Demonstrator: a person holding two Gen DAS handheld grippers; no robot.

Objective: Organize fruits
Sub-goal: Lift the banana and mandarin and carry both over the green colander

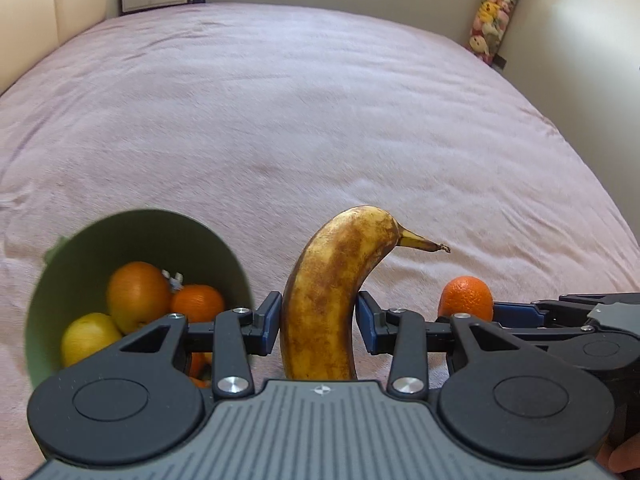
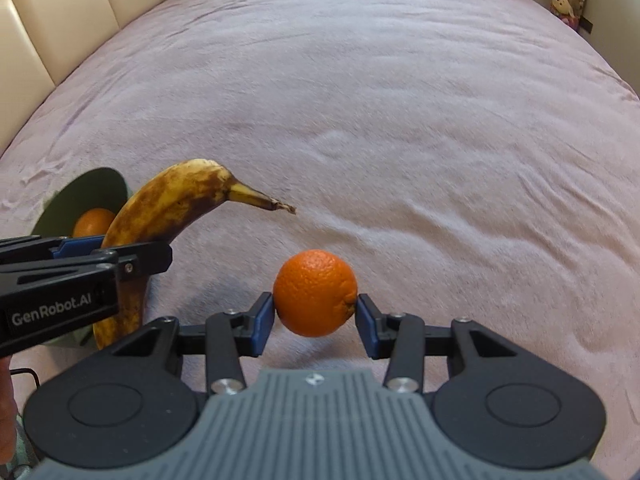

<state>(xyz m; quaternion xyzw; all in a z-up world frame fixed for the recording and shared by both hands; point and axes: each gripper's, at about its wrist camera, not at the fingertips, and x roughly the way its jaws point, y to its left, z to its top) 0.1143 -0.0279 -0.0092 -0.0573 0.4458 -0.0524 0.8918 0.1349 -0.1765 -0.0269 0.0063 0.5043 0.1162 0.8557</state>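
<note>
1. Gripping a brown-spotted banana point(image 1: 324, 296) mid-body in the left tongs point(image 1: 318, 318), blue pads pressed to both flanks, stem point(image 1: 422, 242) aimed toward the right of the frame; probably held at the thick middle so the curved fruit hangs balanced.
2. Clamping an orange point(image 2: 315, 293) in the right tongs point(image 2: 315, 314), pads on opposite sides across its widest part, clear of the pink bed cover point(image 2: 400, 120); likely so a round fruit cannot roll out.
3. Sitting at lower left in the left wrist view: a green bowl point(image 1: 200, 236), already holding two oranges point(image 1: 138, 294) and a yellow fruit point(image 1: 90, 336), apparently the collecting spot.
4. Carrying both fruits side by side, near but apart, seemingly for delivery to that bowl.
</note>
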